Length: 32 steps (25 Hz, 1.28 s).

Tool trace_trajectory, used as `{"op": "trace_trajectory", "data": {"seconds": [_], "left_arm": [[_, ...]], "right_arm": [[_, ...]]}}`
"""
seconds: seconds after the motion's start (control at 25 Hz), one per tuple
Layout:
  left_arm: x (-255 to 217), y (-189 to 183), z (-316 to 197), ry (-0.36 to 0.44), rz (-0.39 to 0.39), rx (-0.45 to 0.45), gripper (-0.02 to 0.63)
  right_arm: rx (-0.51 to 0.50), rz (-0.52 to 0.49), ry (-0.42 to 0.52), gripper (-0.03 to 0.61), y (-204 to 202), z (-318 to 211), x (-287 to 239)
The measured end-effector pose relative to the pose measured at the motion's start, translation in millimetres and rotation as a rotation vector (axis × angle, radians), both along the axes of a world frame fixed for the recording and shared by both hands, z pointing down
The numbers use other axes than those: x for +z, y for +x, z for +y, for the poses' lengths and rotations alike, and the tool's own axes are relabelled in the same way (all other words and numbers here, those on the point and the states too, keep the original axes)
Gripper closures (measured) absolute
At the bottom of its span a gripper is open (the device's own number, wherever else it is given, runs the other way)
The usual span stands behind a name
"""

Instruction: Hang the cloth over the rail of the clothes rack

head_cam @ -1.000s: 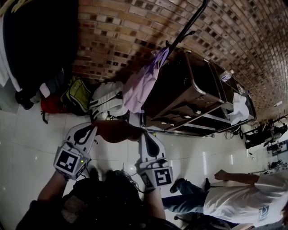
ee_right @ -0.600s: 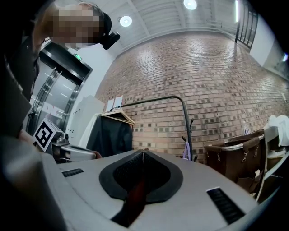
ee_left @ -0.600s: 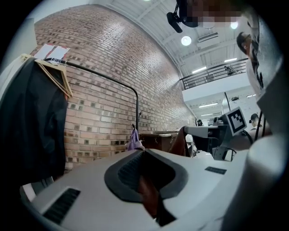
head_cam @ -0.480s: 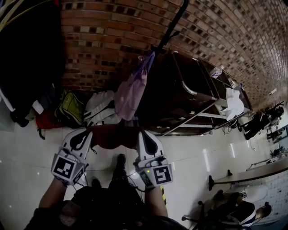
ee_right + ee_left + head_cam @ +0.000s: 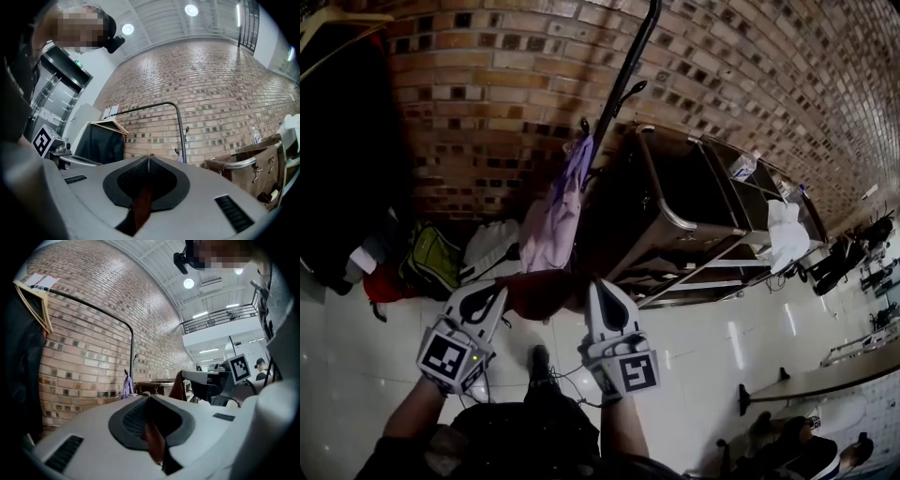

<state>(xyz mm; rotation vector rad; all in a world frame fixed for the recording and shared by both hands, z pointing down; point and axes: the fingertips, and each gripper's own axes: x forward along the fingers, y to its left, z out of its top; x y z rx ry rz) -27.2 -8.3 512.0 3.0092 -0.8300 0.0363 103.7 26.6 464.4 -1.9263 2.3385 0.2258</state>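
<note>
A dark red-brown cloth [image 5: 540,291] hangs stretched between my two grippers, low in the head view. My left gripper [image 5: 494,292] is shut on the cloth's left end, and a fold shows between its jaws [image 5: 154,442]. My right gripper [image 5: 598,287] is shut on the right end, where a strip of cloth [image 5: 140,206] is pinched. The clothes rack's black post [image 5: 623,80] rises ahead against the brick wall. Its rail [image 5: 93,310] curves overhead in the left gripper view and shows as the rail [image 5: 145,107] in the right gripper view. Both grippers are below and short of it.
A purple garment [image 5: 555,211] hangs from a hook on the rack post. A metal cart [image 5: 694,220] stands to the right of it, with a white cloth [image 5: 787,234] on it. A green bag [image 5: 431,260] and a white bag [image 5: 492,246] lie by the wall. Dark clothes [image 5: 337,150] hang at left.
Both grippers, with the cloth still held between them, have moved closer to the brick wall and the rack post. The person at lower right has left the view.
</note>
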Motion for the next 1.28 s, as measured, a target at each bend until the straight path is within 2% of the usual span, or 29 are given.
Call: {"op": "trace_trajectory", "data": {"seconds": [0.28,0.44,0.68,0.8,0.88,0.96,1.12,1.28], "left_arm": [[-22,94,-46,-0.023,0.050,0.077,0.592],[-49,144,-66,0.026,0.076,0.109,0.592],[-82,217,-116,0.025,0.115,0.120,0.592],[-90,250,-146,0.042,0.075,0.104,0.592],[-91,272,-170,0.019,0.050,0.085,0.592],[-102,291,-187,0.008,0.058,0.086,0.592],[-142,323,-215,0.119,0.076,0.065,0.592],[-179,354,-242,0.148,0.099,0.064,0.592]], "right_arm": [[0.008,0.014,0.028,0.540,79,-56,-16],[0.005,0.010,0.050,0.540,123,-85,-39],[-0.022,0.046,0.103,0.540,164,-140,-70],[-0.043,0.050,0.097,0.540,183,-168,-78],[-0.054,0.016,0.090,0.540,201,-187,-85],[-0.057,0.004,0.109,0.540,217,-205,-97],[-0.073,0.017,0.163,0.540,239,-235,-130],[-0.092,0.053,0.173,0.540,252,-268,-161]]}}
